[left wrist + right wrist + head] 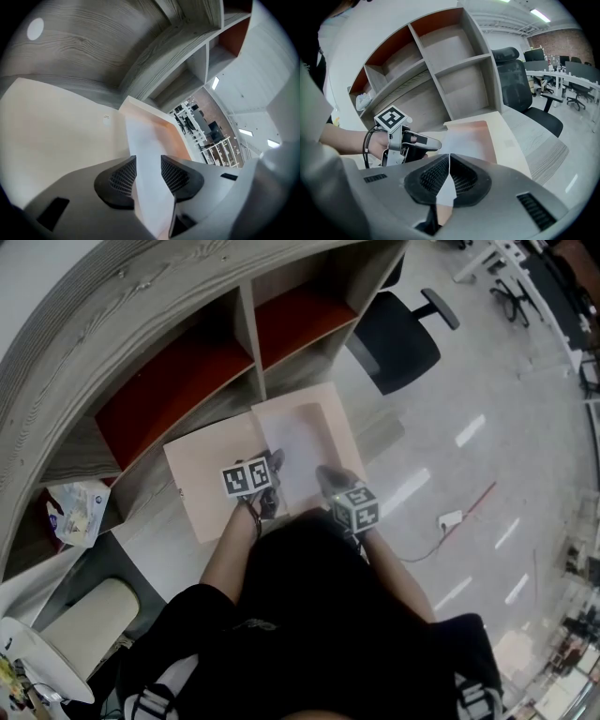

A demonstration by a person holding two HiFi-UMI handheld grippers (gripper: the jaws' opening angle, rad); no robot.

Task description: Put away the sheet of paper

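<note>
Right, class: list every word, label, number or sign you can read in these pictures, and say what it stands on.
No readable text anywhere.
Left marker cube and right marker cube: black-and-white square patterns, not letters or numbers.
Small sticker on the folder: too small to read.
White bag: print too blurred to read.

A pale grey wood-grain tabletop [543, 157] runs along the foot of a curved shelf unit [248, 334] with red-backed compartments, and a beige folder [206, 474] lies open on it. A crumpled plastic bag [77, 510] sits in a compartment at the shelf's left end. On the glossy floor [487, 381] beyond stands a black office chair [398, 338].
</note>
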